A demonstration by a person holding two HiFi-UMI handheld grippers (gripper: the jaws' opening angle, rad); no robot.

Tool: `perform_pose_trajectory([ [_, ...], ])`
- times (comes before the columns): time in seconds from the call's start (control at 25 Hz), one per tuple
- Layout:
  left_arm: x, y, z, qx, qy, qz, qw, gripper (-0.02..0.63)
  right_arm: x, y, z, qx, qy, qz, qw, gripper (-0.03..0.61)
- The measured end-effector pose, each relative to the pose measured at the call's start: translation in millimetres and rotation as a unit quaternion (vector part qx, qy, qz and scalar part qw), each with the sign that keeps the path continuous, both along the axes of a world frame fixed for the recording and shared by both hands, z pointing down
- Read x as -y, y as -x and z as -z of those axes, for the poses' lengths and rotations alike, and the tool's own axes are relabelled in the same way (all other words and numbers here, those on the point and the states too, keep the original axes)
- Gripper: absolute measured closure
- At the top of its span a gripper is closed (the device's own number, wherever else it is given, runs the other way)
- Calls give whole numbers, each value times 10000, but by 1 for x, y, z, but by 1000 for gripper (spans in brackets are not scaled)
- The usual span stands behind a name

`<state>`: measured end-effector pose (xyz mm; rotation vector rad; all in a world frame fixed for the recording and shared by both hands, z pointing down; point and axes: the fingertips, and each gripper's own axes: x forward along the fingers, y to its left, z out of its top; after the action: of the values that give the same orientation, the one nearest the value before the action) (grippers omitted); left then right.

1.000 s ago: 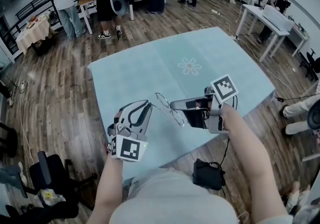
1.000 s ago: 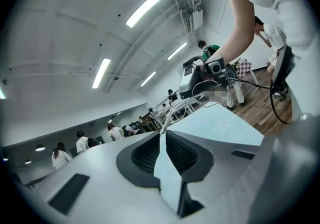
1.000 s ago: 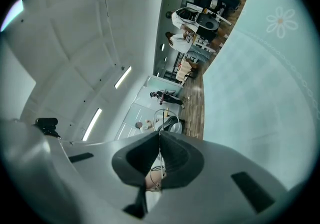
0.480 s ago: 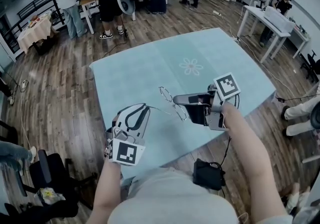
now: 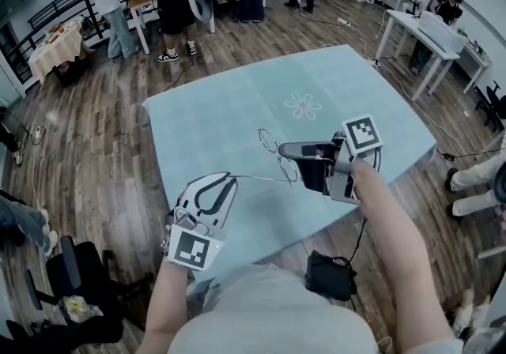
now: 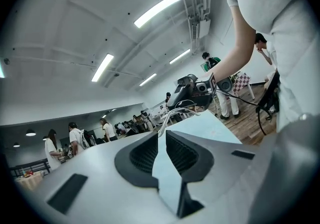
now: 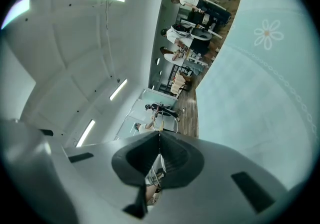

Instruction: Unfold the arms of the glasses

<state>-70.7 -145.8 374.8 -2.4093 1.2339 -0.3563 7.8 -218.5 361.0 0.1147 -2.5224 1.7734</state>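
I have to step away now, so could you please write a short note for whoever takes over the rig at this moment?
Left tool: shut on the tip of one arm.
Right tool: shut on the glasses at their front, over the table.
Done: that arm is swung out, away from the lenses.
Left: open it fully if it is not yet, then unfold the other arm, which I cannot make out here.
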Motion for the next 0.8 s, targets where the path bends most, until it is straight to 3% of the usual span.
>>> perform_pose_trajectory([
  [0.52,-31,-12,-4,-133,230,-662,9975,569,12,-9,-7,-139,-79,-292,9994,569],
  [0.8,-48,-24,-7,-398,411,-1003,9933,569,20,-15,-17,-230,-48,-531,9983,569],
])
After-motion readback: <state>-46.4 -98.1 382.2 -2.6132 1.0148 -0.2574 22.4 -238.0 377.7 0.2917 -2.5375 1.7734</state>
